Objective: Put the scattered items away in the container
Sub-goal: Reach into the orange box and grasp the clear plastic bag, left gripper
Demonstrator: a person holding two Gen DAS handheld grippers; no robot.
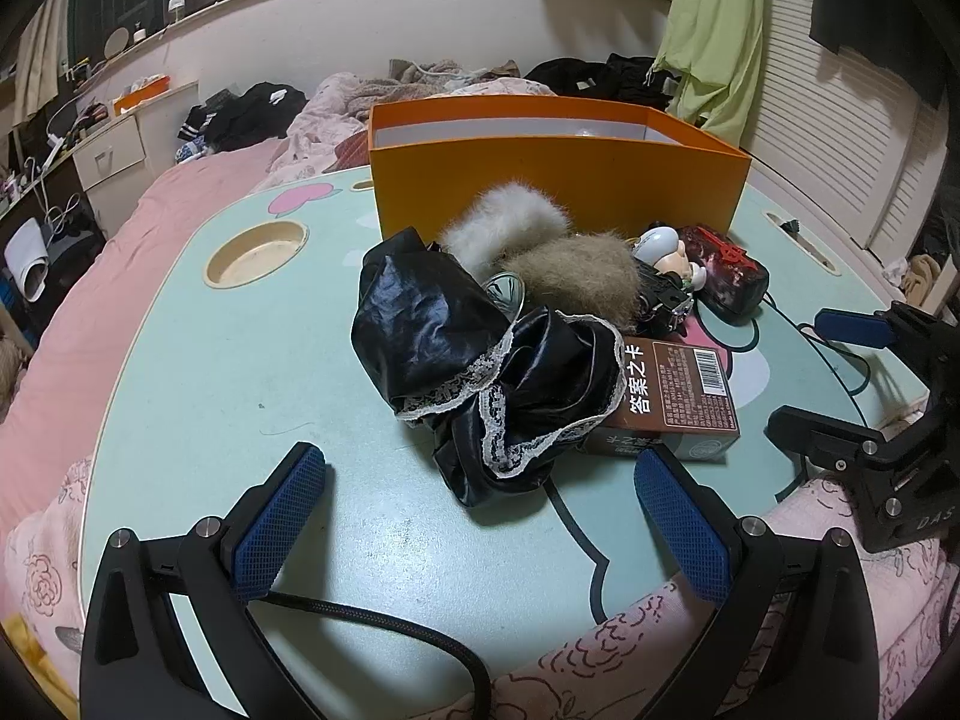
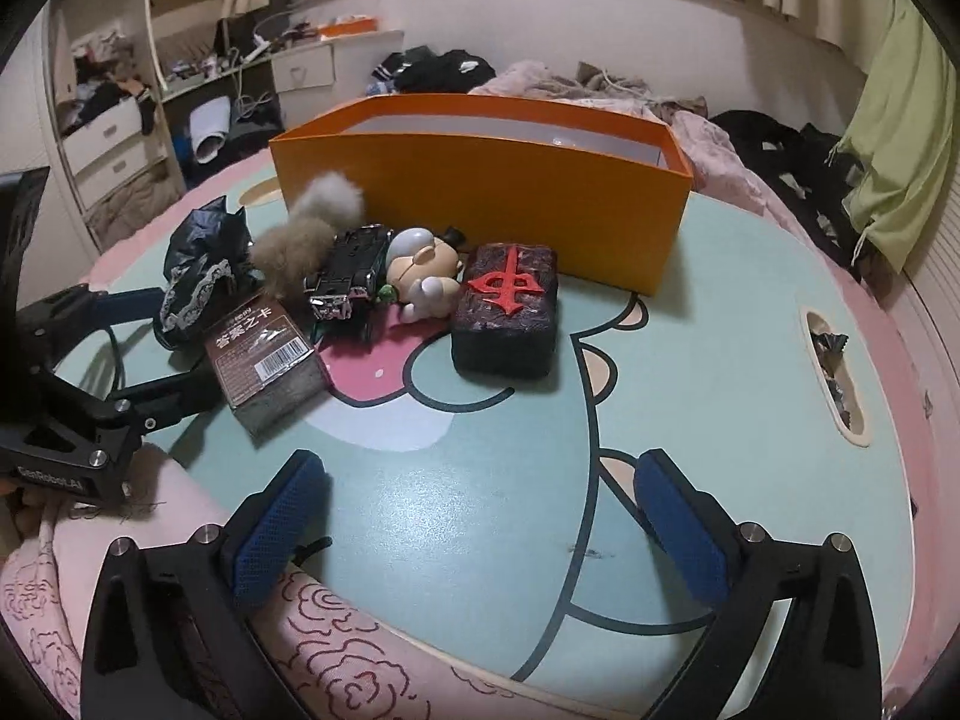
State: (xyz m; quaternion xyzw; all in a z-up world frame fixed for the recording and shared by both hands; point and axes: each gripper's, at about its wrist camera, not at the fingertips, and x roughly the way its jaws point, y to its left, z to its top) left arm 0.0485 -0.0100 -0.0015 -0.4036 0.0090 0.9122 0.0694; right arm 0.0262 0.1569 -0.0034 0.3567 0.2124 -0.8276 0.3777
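An open orange box (image 1: 558, 180) (image 2: 510, 192) stands at the far side of a mint lap table (image 1: 210, 372) (image 2: 480, 480). In front of it lie a black lace-trimmed cloth (image 1: 480, 360) (image 2: 201, 264), white and brown fur puffs (image 1: 570, 276) (image 2: 300, 240), a brown card box (image 1: 672, 402) (image 2: 264, 354), a small black toy (image 2: 348, 276), a figurine (image 1: 666, 246) (image 2: 423, 276) and a dark mahjong-tile block (image 1: 729, 270) (image 2: 507, 312). My left gripper (image 1: 480, 492) is open just short of the cloth. My right gripper (image 2: 480, 498) is open and empty, short of the block.
The table sits on a pink bed (image 1: 120, 252) with rumpled bedding and dark clothes (image 1: 246, 111) behind the box. A round cup recess (image 1: 255, 252) is in the table's left part, a slot (image 2: 834, 366) at its right. A black cable (image 1: 372, 618) runs under my left gripper.
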